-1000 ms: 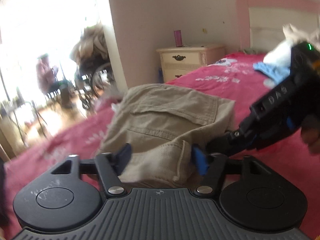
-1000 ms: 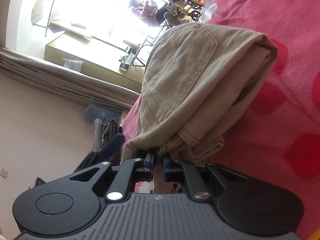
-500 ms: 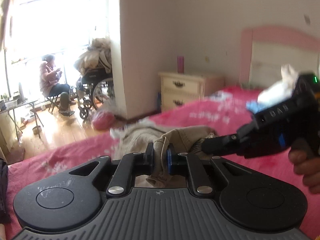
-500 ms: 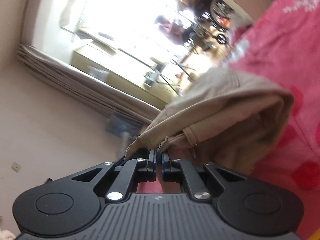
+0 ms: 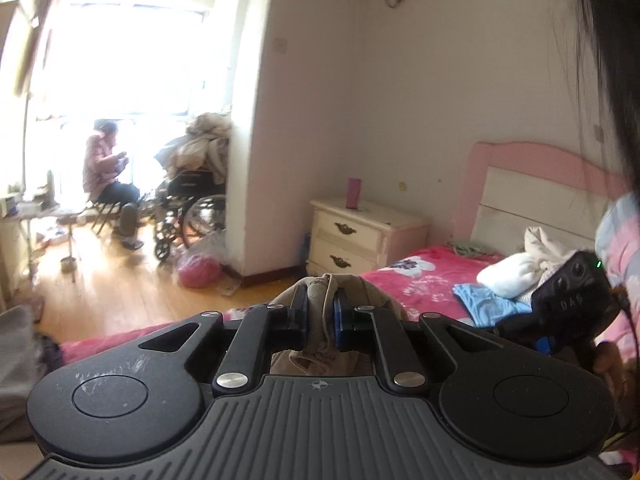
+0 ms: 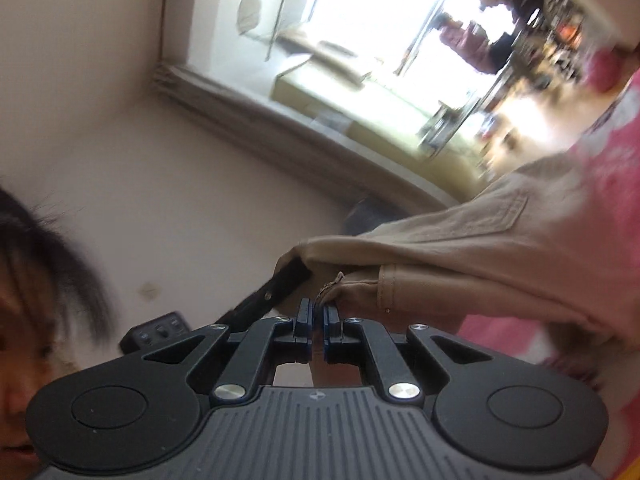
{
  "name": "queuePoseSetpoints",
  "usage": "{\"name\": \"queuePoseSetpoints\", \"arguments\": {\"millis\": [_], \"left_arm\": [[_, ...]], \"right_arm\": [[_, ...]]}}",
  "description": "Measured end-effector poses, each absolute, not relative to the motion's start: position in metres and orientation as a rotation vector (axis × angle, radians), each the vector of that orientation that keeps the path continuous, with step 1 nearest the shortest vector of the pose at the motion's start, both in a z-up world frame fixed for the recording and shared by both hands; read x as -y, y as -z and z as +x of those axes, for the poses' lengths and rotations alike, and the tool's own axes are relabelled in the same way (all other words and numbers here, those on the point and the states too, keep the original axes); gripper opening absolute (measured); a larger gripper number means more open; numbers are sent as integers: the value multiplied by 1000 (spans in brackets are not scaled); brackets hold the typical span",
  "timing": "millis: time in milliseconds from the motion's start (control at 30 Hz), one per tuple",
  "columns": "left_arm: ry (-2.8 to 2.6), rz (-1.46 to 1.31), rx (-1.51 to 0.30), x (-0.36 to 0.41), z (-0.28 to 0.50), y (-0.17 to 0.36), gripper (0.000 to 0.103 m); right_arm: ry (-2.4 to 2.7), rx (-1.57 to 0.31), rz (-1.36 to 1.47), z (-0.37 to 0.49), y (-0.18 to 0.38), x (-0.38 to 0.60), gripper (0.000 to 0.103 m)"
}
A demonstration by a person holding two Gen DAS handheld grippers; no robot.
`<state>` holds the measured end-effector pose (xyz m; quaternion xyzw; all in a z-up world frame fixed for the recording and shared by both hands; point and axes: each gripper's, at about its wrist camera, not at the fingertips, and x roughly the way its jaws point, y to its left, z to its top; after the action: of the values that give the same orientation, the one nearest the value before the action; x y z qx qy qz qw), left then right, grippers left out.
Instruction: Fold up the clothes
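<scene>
Left tongs (image 5: 321, 312): clenched on a bunched fold of the khaki trousers (image 5: 320, 320); cloth fills the narrow gap between the blue pads and hangs below them.
Right tongs (image 6: 316, 316): clenched, pads nearly touching, pinching a thin edge of the same trousers (image 6: 472, 256) at a seam.
Trousers, right wrist view: the cloth stretches away from the right tongs toward the upper right, with a pocket flap showing; it hangs over the pink bedspread (image 6: 608, 160).
Other gripper, right wrist view: a black finger of the left tongs shows just left of and ahead of the right tongs, tucked into the trousers' edge.
Other gripper, left wrist view: body of the right gripper sits right of the left tongs, held by a hand (image 5: 608, 364).
Bed (image 5: 432, 276): ahead and right of the left tongs; a white garment (image 5: 508, 276) and a blue cloth (image 5: 480, 300) lie on it near the pink headboard (image 5: 532, 160).
Nightstand (image 5: 360, 236): ahead of the left tongs, a pink cup (image 5: 353, 193) on top.
Background: a wheelchair (image 5: 192, 208) piled with clothes and a seated person (image 5: 106, 172), far ahead and left.
</scene>
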<state>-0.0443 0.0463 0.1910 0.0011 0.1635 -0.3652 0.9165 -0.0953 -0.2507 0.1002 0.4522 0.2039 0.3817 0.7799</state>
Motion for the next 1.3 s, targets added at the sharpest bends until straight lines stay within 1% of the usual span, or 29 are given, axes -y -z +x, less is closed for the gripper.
{"name": "queuePoseSetpoints", "arguments": {"millis": [100,233,333,400,500,733,867,900,967,1000,1033,1067,1100,1133,1167,1200,1233,1300], "left_arm": [[634,6,-380,-66,-37,-175,10],[429,54,-429,-92,-12,-134,10],[304,37,-521,-115,21,-98,10],[247,11,-558,-129,32,-87,10],[191,-33,-568,-147,42,-86,10],[116,-13,-489,-165,51,-93,10],[43,143,-459,-150,67,-63,10],[28,189,-486,-147,74,-50,12],[10,245,-573,-143,85,-25,16],[0,237,-587,-144,84,-22,18],[-10,223,-590,-146,81,-21,26],[-21,209,-593,-148,78,-20,37],[-38,199,-577,-151,73,-23,45],[-58,193,-552,-154,66,-29,60],[-78,188,-524,-157,59,-36,68],[-90,189,-494,-159,51,-44,69],[-98,192,-463,-161,43,-53,70],[-65,201,-426,-160,26,-71,74]], "right_arm": [[-882,-523,983,-82,-85,226,4],[-880,-733,971,-54,-37,187,4],[-842,-872,979,-39,-3,165,4],[-811,-941,1012,-33,15,155,4],[-821,-972,1067,-31,24,145,4],[-887,-1046,1072,-32,39,112,4],[-864,-1129,959,-36,62,86,3],[-832,-1171,894,-38,72,78,4],[-756,-1261,713,-44,90,64,5],[-731,-1307,648,-46,97,61,5],[-721,-1346,614,-49,102,62,5],[-727,-1354,628,-53,103,68,6],[-731,-1343,656,-57,100,77,13],[-730,-1324,679,-60,95,88,26],[-731,-1291,691,-65,88,102,34],[-726,-1246,694,-71,81,117,44],[-710,-1189,691,-77,73,135,44],[-631,-1088,675,-82,59,173,44]]}}
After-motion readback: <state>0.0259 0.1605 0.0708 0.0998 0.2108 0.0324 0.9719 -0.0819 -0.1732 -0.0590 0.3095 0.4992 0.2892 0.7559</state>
